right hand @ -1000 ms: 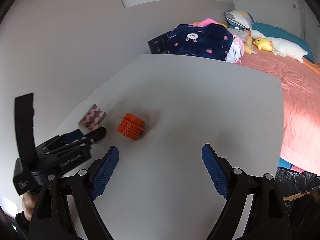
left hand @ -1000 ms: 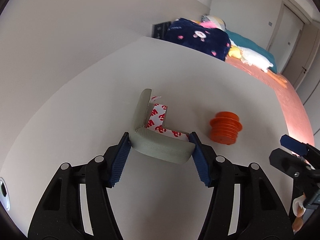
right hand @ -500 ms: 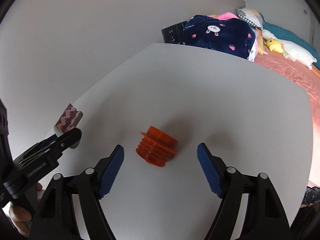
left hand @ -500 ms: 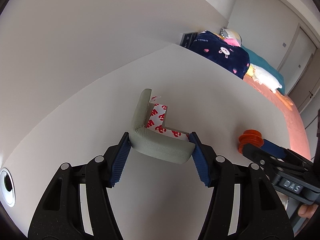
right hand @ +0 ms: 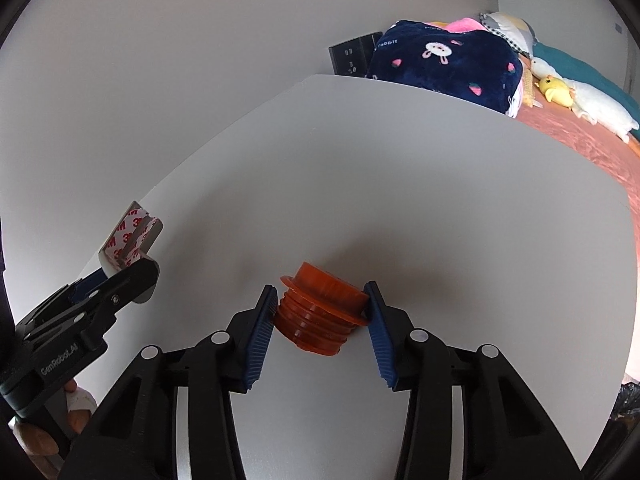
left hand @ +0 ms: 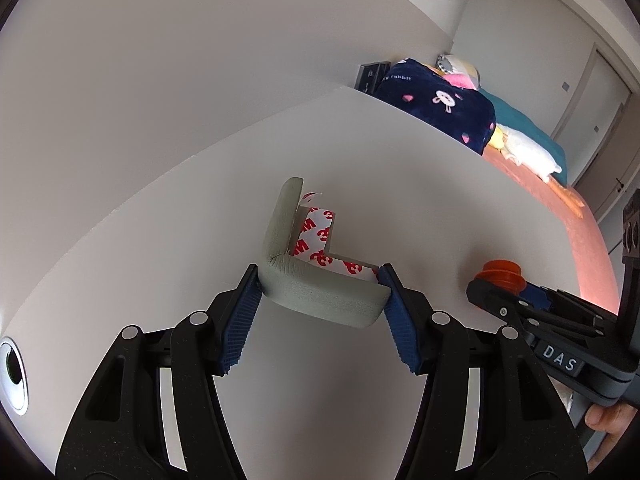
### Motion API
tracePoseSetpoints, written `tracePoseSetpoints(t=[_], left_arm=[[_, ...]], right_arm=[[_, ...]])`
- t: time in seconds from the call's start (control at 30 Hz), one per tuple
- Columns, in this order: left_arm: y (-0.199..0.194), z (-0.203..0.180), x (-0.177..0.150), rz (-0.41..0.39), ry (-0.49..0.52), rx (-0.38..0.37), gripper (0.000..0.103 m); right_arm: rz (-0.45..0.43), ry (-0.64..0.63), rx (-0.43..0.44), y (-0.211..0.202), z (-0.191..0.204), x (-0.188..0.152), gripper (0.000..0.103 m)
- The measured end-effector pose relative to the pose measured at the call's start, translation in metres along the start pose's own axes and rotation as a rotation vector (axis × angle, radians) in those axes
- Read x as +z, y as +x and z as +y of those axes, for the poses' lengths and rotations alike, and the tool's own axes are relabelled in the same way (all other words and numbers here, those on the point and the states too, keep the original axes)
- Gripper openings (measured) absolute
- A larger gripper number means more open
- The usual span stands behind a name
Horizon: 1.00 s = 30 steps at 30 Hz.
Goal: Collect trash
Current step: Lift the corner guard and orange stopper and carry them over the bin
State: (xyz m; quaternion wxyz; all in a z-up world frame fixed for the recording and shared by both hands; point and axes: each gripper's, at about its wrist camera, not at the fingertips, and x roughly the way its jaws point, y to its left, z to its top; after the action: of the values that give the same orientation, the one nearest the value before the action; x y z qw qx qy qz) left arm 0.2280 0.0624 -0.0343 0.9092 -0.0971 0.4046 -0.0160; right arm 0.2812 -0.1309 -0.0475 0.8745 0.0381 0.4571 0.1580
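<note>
My left gripper [left hand: 320, 292] is shut on a grey L-shaped foam corner guard [left hand: 316, 288] with red-and-white 3M tape inside, held above the white table [left hand: 200, 220]. The guard also shows at the left of the right wrist view [right hand: 130, 240]. An orange ribbed plastic plug [right hand: 320, 312] lies tilted on the table between my right gripper's [right hand: 322, 312] blue pads, which touch both its sides. The plug also shows in the left wrist view [left hand: 502, 274], partly hidden behind the right gripper.
The white table [right hand: 440, 200] meets a white wall on the left. Beyond its far edge lie a navy rabbit-print blanket [right hand: 444, 56], plush toys and an orange bedspread [right hand: 600, 140]. A black outlet panel [right hand: 354, 56] is on the wall.
My right gripper moved forward to the orange plug and closed its jaws from wide open onto the plug's sides. My left gripper kept holding the corner guard and turned slightly left.
</note>
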Motion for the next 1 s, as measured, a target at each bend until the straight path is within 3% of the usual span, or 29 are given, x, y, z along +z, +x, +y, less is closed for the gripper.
tracePoseSetpoints(t=[0.43, 1.0], left_arm=[[-0.006, -0.012, -0.004, -0.005, 0.018, -0.011, 0.058], [-0.05, -0.062, -0.06, 0.004, 0.096, -0.063, 0.058]], right_arm=[[0.016, 0.015, 0.042, -0.03, -0.011, -0.028, 0.046], [-0.003, 0.072, 0.057, -0.088, -0.037, -0.075, 0.046]])
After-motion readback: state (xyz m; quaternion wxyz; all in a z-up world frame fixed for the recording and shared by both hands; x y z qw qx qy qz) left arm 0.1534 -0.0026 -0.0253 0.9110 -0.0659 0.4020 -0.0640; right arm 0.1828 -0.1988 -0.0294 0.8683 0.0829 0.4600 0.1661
